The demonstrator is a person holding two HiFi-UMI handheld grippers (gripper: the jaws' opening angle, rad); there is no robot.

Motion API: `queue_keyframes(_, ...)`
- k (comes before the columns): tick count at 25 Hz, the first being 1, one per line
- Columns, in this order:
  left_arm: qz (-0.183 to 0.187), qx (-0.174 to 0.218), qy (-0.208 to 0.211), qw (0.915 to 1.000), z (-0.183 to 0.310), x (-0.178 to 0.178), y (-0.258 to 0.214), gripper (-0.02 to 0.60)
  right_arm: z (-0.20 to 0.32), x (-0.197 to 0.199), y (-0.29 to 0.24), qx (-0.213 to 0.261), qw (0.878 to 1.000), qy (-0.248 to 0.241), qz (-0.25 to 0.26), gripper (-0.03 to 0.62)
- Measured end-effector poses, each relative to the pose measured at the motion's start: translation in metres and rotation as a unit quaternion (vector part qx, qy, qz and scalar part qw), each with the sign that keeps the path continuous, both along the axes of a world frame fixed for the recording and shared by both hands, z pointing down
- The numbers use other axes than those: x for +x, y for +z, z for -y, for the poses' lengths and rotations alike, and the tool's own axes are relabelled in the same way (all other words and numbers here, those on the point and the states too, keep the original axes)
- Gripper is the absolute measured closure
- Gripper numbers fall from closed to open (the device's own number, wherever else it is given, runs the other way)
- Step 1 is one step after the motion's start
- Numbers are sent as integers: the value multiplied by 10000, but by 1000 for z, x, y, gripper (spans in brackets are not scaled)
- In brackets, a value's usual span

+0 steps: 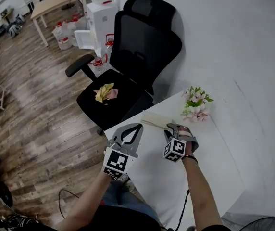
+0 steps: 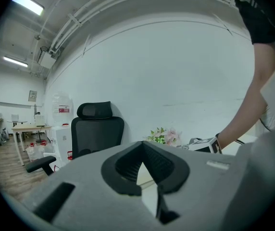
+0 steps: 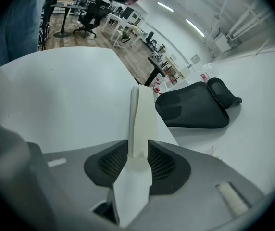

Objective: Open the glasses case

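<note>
A flat cream glasses case (image 1: pixel 153 119) lies near the corner of the white table (image 1: pixel 209 167), by the chair. In the right gripper view the case (image 3: pixel 142 112) stands on edge, its near end between the dark pads, which touch it on both sides. My right gripper (image 1: pixel 172 127) (image 3: pixel 138 150) is shut on that end and points steeply down. My left gripper (image 1: pixel 138 127) (image 2: pixel 142 146) hovers just left of the case over the table's edge. It points about level at the wall, its tips meet, and it holds nothing.
A black office chair (image 1: pixel 137 57) stands against the table corner, with a yellow and pink bundle (image 1: pixel 105 91) on its seat. A small bunch of flowers (image 1: pixel 196 104) sits on the table beyond the case. Water jugs and a white dispenser (image 1: pixel 101 18) stand on the wood floor behind.
</note>
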State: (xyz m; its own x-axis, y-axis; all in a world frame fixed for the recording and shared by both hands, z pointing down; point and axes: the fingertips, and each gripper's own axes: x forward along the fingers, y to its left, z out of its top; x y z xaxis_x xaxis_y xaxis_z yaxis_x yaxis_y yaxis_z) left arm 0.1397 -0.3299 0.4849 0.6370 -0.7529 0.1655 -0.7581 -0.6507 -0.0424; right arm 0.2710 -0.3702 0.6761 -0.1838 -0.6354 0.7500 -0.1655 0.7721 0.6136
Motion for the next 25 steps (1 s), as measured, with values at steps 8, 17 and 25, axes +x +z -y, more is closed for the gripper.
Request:
queue_keyframes(8,11,-11,1,10000,1,2,3,574,6,9,6,-23,9998,62,-178,499)
queue_keyframes(17,5,-22,-4,10000,2,3,2,574,6,10,1,48,9996,-60,-270,540)
queue_keyframes(25,11,7,-3,10000,3,3,0,574,25,13,-22,270,9995,112,-157,576)
